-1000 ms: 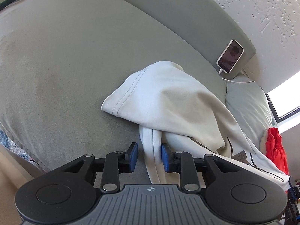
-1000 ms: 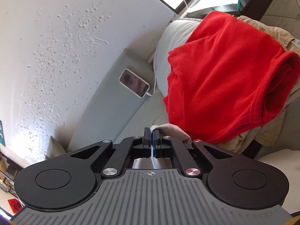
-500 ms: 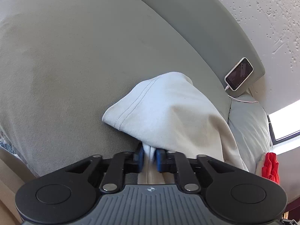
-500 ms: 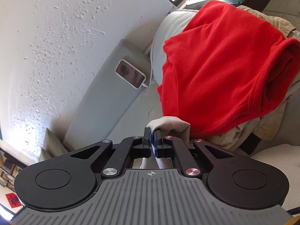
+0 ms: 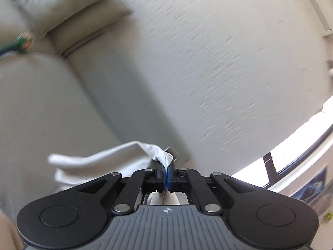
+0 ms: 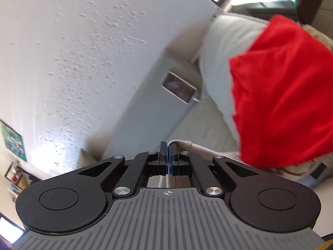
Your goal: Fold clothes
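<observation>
Left gripper [image 5: 166, 174]: jaws pressed together on a fold of the white garment [image 5: 116, 156], a thin edge of cloth pinched between the blue pads. The rest of the garment bunches out to the left of the jaws and sags below them, with more cloth showing behind the jaws inside the gripper frame. Ahead of the jaws and to the left, the grey-green sofa [image 5: 41, 104], its back cushion far up and left. Ahead and to the right, a textured white wall [image 5: 218, 62] (view streaked with motion blur). A bright window [image 5: 291, 152] lies right of the jaws.

Right gripper [image 6: 167, 158]: jaws closed on a pale hem of the same white garment [image 6: 185, 144], which curls out just right of the fingertips. A red garment [image 6: 281, 95] hangs well to the right of the jaws, draped over beige clothing. Ahead of the jaws, slightly right, a phone [image 6: 180, 87] leans on the sofa back with a cable at its lower end. White wall fills the left; a small picture [image 6: 12, 139] sits far left.
</observation>
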Tool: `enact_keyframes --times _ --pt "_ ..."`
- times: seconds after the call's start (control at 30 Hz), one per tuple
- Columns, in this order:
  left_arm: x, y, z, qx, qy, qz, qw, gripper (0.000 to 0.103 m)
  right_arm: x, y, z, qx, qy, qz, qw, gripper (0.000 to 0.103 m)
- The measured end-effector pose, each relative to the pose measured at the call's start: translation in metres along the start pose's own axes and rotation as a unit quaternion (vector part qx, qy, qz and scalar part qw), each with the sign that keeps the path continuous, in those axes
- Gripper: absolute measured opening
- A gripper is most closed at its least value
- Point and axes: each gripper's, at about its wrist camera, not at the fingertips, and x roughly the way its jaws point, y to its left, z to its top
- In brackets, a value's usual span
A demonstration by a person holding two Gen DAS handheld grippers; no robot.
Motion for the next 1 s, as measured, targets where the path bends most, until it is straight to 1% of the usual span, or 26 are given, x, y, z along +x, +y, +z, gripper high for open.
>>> enact_keyframes --times 0.03,0.07,0.1,0.13,0.17,0.2,0.23,0.27,0.3,0.33,0.43,0.47,0.5,0.53,0.57,0.6,0.7,0.73,0.77,0.87,0.93,1.0 --pt "-0.016 -0.011 0.006 0.010 -0.035 -0.022 0.9991 0.000 -0.015 0.019 0.004 -0.021 -0.030 0.029 0.999 0.001" --pt "-0.029 -0.017 0.011 0.009 -0.060 -0.026 0.9978 0.000 -0.034 0.037 0.004 -0.054 -0.076 0.048 0.995 0.000" --pt "-0.032 -0.017 0.016 0.003 -0.063 -0.015 0.9979 0.000 -0.052 0.055 0.004 -0.088 -0.122 0.066 0.986 0.000" --pt "-0.029 -0.013 0.020 -0.005 -0.056 -0.005 0.9984 0.000 -0.067 0.067 0.004 -0.112 -0.161 0.069 0.978 0.000" --pt "-0.022 -0.006 0.022 -0.012 -0.040 0.014 0.9991 0.000 -0.075 0.073 0.004 -0.118 -0.179 0.073 0.974 0.000" --pt "-0.014 0.002 0.023 -0.019 -0.022 0.033 0.9990 0.000 -0.076 0.073 0.006 -0.108 -0.172 0.075 0.976 0.000" --pt "-0.003 0.010 0.020 -0.025 -0.002 0.054 0.9983 0.000 -0.070 0.070 0.009 -0.095 -0.149 0.072 0.982 0.000" --pt "0.004 0.017 0.015 -0.023 0.013 0.072 0.9971 0.000 -0.059 0.066 0.010 -0.085 -0.114 0.061 0.988 0.000" --pt "0.009 0.024 0.008 -0.022 0.024 0.092 0.9952 0.000 -0.046 0.059 0.008 -0.080 -0.073 0.048 0.993 0.000" --pt "0.010 0.031 0.001 -0.026 0.033 0.102 0.9939 0.000 -0.033 0.053 0.006 -0.075 -0.031 0.034 0.996 0.004" --pt "0.012 0.051 -0.018 -0.040 0.055 0.125 0.9898 0.000 -0.002 0.025 -0.023 -0.055 0.064 0.002 0.996 0.006" --pt "0.011 0.058 -0.023 -0.046 0.058 0.131 0.9886 0.000 0.006 0.014 -0.037 -0.056 0.092 -0.007 0.994 0.013" --pt "0.007 0.064 -0.025 -0.050 0.058 0.137 0.9875 0.000 0.015 0.001 -0.052 -0.043 0.120 -0.014 0.992 0.018" --pt "0.002 0.069 -0.024 -0.058 0.058 0.137 0.9871 0.000 0.024 -0.011 -0.066 -0.029 0.149 -0.020 0.988 0.031" --pt "-0.004 0.075 -0.023 -0.066 0.057 0.137 0.9868 0.000 0.032 -0.025 -0.076 -0.003 0.169 -0.020 0.985 0.040" --pt "-0.009 0.080 -0.022 -0.074 0.056 0.136 0.9863 0.000 0.040 -0.039 -0.086 0.024 0.189 -0.020 0.982 0.041" --pt "-0.029 0.084 -0.017 -0.089 0.046 0.113 0.9885 0.000 0.061 -0.078 -0.105 0.113 0.207 -0.007 0.972 0.041" --pt "-0.035 0.083 -0.016 -0.090 0.042 0.104 0.9896 0.000 0.066 -0.083 -0.110 0.122 0.214 0.001 0.969 0.041" --pt "-0.041 0.081 -0.015 -0.090 0.038 0.096 0.9906 0.000 0.072 -0.088 -0.115 0.129 0.220 0.010 0.967 0.041" --pt "-0.051 0.079 -0.010 -0.097 0.026 0.081 0.9916 0.000 0.089 -0.088 -0.134 0.128 0.249 -0.003 0.960 0.041" --pt "-0.052 0.081 -0.006 -0.104 0.019 0.080 0.9912 0.000 0.101 -0.088 -0.147 0.127 0.268 -0.012 0.955 0.041" --pt "-0.051 0.084 -0.002 -0.109 0.013 0.087 0.9902 0.000 0.113 -0.088 -0.160 0.126 0.287 -0.021 0.949 0.041"
